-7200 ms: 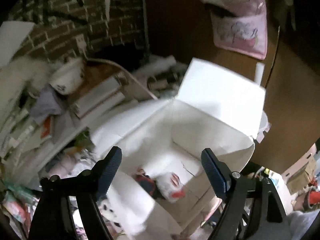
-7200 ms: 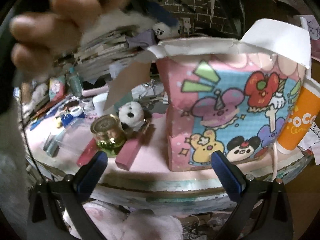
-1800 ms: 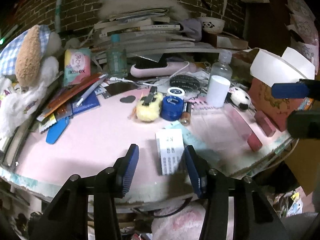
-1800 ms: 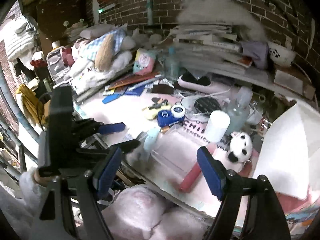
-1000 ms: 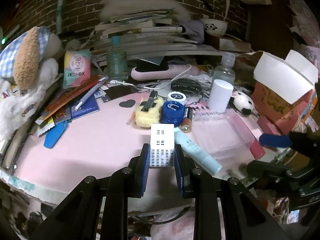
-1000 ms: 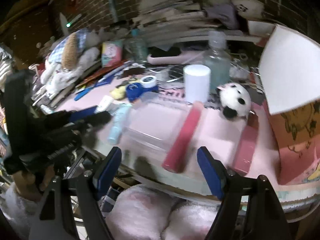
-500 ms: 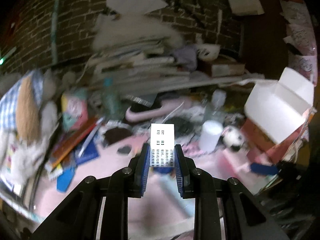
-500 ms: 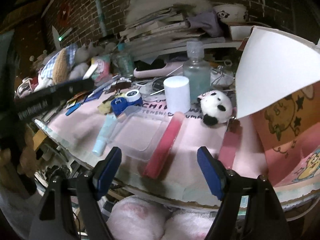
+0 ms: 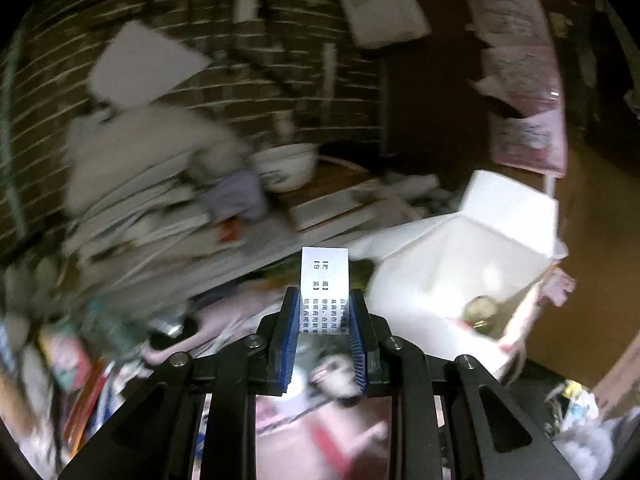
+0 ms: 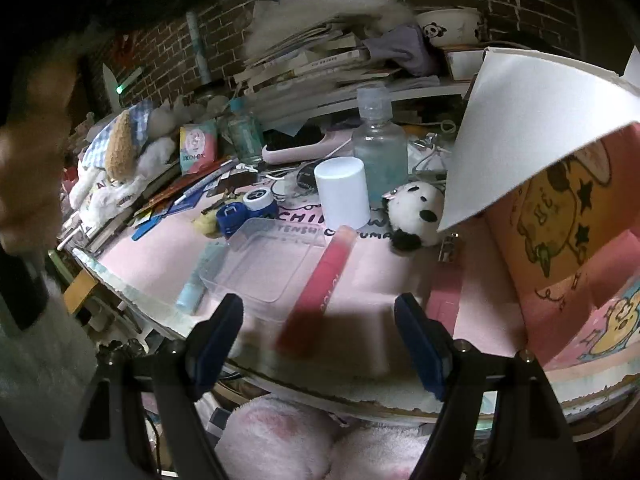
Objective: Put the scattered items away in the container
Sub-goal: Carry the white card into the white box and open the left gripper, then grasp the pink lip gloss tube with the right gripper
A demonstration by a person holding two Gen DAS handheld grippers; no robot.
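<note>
My left gripper point(image 9: 324, 312) is shut on a small white box point(image 9: 324, 280) printed with black text, held in the air above the table. To its right stands the open white-lined carton point(image 9: 452, 272), with a gold-lidded jar point(image 9: 480, 310) inside. My right gripper point(image 10: 320, 320) is open and empty over the table's front edge. Just beyond it lie a pink tube point(image 10: 320, 280) and a clear plastic tray point(image 10: 268, 264). The carton's pink cartoon side point(image 10: 568, 232) and white flap point(image 10: 528, 128) fill the right of that view.
On the pink table point(image 10: 140, 248) sit a white cylinder point(image 10: 342, 192), a clear bottle point(image 10: 380, 152), a panda plush point(image 10: 416, 212), a blue round case point(image 10: 236, 216), a pale blue tube point(image 10: 200, 276) and a pink bar point(image 10: 444, 292). Stacked books point(image 10: 316, 56) are behind. A blurred hand point(image 10: 32, 140) is at left.
My left gripper shut on the white box, lifted it off the table and swung right toward the carton. My right gripper stayed open and drew closer to the pink tube.
</note>
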